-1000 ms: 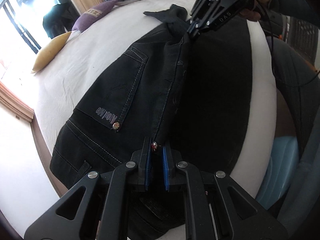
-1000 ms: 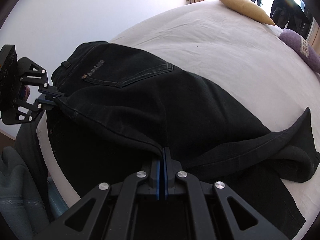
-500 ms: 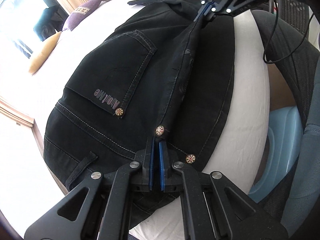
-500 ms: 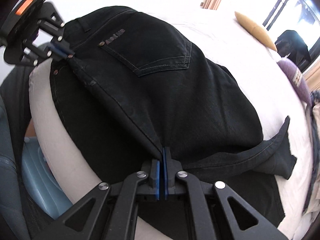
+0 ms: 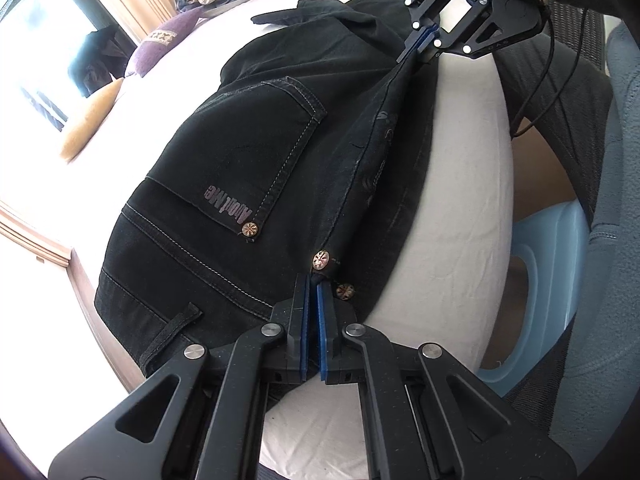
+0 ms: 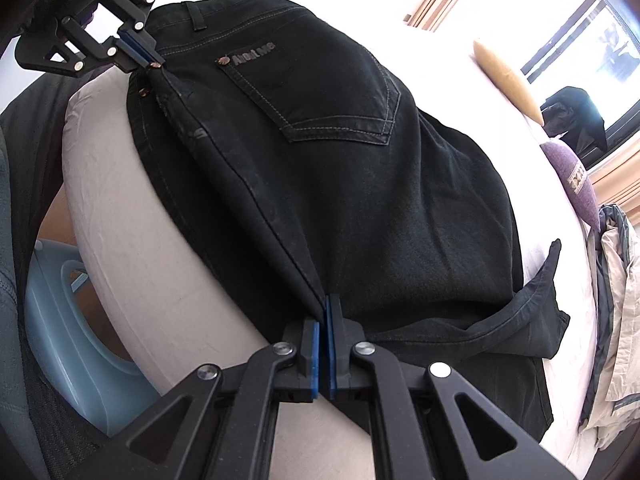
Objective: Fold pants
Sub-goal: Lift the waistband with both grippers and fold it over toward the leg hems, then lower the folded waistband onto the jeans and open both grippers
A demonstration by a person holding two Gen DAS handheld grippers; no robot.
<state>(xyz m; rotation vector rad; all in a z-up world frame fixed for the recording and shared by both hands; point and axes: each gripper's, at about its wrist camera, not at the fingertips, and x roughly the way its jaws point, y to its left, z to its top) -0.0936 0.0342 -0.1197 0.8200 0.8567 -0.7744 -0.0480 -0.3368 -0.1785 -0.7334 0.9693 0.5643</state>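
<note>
The black pants (image 5: 248, 168) were gripped along one edge by left tongs (image 5: 311, 280) and right tongs (image 6: 323, 304), tensioning the fold line above the bed (image 6: 120, 216).

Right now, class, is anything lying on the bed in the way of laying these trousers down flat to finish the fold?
Nothing visible does. Both the left gripper and the right gripper are shut on the trousers, and the bed beside them is bare sheet. The cushions lie far off by the window.

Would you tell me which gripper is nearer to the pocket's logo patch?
Left. The left gripper clamps the pants at the waistband, close to the logo patch; the right gripper grips the seam farther down the leg.
</note>
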